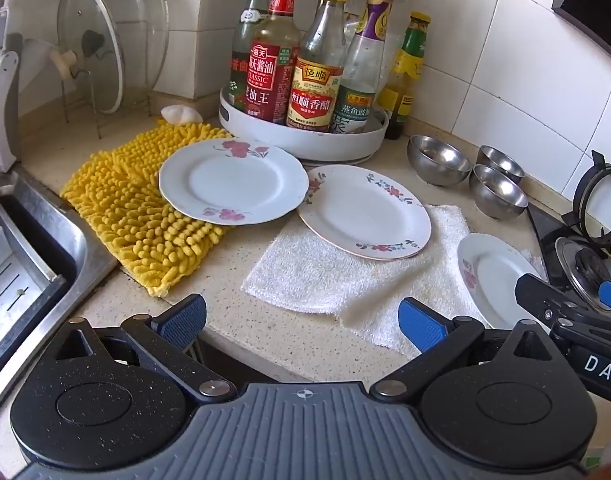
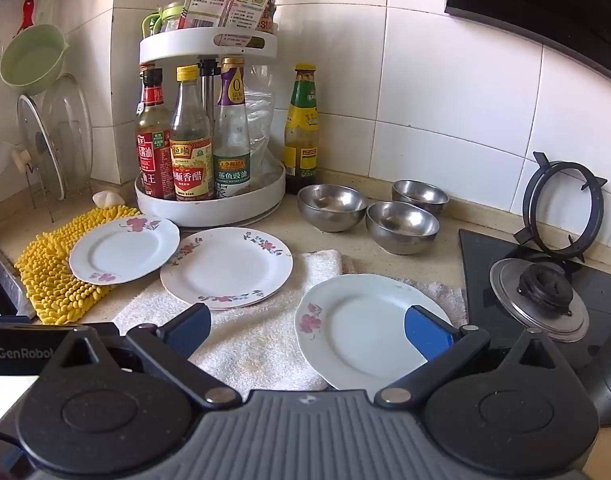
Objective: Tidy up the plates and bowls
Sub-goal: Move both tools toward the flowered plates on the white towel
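Three white floral plates lie on the counter. One plate (image 1: 233,180) (image 2: 123,250) rests partly on a yellow mat. The middle plate (image 1: 363,212) (image 2: 225,266) lies on a white towel. The right plate (image 1: 491,276) (image 2: 365,330) lies on the towel near the stove. Three steel bowls (image 1: 439,160) (image 2: 331,206) stand behind, close together. My left gripper (image 1: 301,324) is open and empty above the counter's front edge. My right gripper (image 2: 307,334) is open and empty, its right finger over the right plate; it also shows in the left wrist view (image 1: 565,304).
A white turntable rack (image 1: 305,136) (image 2: 209,208) of sauce bottles stands at the back. The yellow mat (image 1: 141,208) and white towel (image 1: 305,272) cover the counter. A sink (image 1: 29,248) is at left, a gas stove (image 2: 545,288) at right. Glass lids (image 1: 93,48) lean on a rack.
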`<state>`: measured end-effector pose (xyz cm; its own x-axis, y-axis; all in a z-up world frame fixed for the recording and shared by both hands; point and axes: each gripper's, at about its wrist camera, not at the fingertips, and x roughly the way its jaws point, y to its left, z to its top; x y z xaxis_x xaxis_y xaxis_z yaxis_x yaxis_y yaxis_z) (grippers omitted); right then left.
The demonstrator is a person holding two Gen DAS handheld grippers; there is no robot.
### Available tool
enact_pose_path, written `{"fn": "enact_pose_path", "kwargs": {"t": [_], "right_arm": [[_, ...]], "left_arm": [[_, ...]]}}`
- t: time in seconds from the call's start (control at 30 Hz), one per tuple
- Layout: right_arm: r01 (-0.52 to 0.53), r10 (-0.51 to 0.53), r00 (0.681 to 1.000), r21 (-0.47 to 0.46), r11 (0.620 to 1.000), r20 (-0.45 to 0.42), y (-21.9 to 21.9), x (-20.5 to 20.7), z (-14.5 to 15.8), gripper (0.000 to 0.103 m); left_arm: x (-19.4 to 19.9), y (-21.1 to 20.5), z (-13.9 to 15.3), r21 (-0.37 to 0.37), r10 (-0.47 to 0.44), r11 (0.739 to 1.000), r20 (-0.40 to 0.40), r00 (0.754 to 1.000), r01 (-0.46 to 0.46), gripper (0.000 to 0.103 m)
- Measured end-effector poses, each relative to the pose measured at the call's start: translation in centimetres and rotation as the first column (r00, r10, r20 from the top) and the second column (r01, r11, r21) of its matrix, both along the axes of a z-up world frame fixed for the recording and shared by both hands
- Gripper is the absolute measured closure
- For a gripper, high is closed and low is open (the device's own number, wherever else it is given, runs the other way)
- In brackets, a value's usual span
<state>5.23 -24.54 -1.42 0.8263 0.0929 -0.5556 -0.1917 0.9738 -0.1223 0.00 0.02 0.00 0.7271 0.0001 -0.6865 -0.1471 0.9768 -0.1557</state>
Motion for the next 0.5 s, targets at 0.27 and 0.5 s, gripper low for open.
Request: {"fn": "enact_pose_path", "kwargs": {"t": [0.27, 0.5], "right_arm": [[0.012, -0.012, 1.0, -0.001, 1.0, -0.004, -0.42, -0.05, 0.05, 0.0], [0.017, -0.017, 1.0, 0.004, 1.0, -0.01, -0.94, -0.43, -0.18, 0.0]], "left_arm": [[-0.04, -0.11, 0.06, -0.003, -0.011, 1.0, -0.002, 1.0, 0.011, 0.0], [-0.02, -0.55, -0.17, 0.002, -0.019, 1.0, -0.001, 1.0, 0.019, 0.0]]}}
